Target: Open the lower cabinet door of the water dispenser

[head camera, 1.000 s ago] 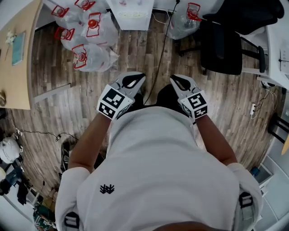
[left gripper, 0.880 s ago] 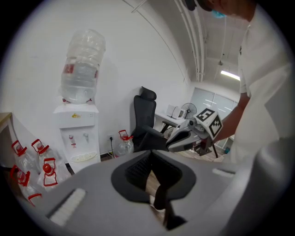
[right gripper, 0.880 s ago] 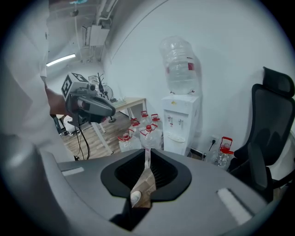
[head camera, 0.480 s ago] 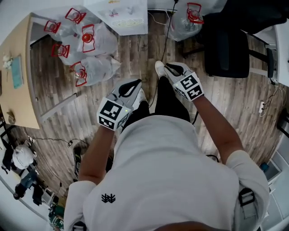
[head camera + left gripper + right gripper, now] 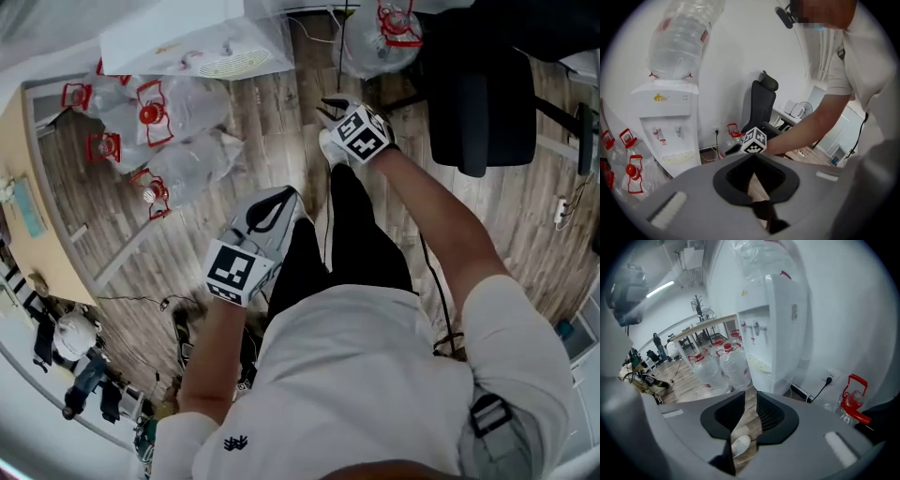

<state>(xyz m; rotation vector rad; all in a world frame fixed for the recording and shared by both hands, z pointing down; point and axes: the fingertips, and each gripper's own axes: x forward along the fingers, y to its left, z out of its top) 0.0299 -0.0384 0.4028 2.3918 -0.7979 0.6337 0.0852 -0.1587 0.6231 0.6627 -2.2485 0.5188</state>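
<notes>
The white water dispenser point(image 5: 192, 42) stands at the top of the head view, with a big bottle point(image 5: 682, 37) upside down on it. Its taps and drip tray point(image 5: 677, 156) show in the left gripper view. The lower cabinet front is mostly hidden behind the gripper bodies. My right gripper point(image 5: 328, 105) reaches out over the wooden floor, to the right of the dispenser point(image 5: 780, 324) and apart from it. Its jaws are opening, with only floor and a shoe behind the gap point(image 5: 751, 391). My left gripper point(image 5: 292, 192) hangs nearer my body, tips together, holding nothing point(image 5: 752, 156).
Several clear water bottles with red handles point(image 5: 155, 122) lie left of the dispenser. Another bottle point(image 5: 384, 33) and a black office chair point(image 5: 478, 94) stand to its right. A black cable point(image 5: 424, 253) runs across the floor. A wooden table point(image 5: 37, 234) lines the left side.
My right gripper has gone forward and down, away from my body and nearer the dispenser. My left gripper has dropped lower in the picture. The dispenser has slid left in the head view.
</notes>
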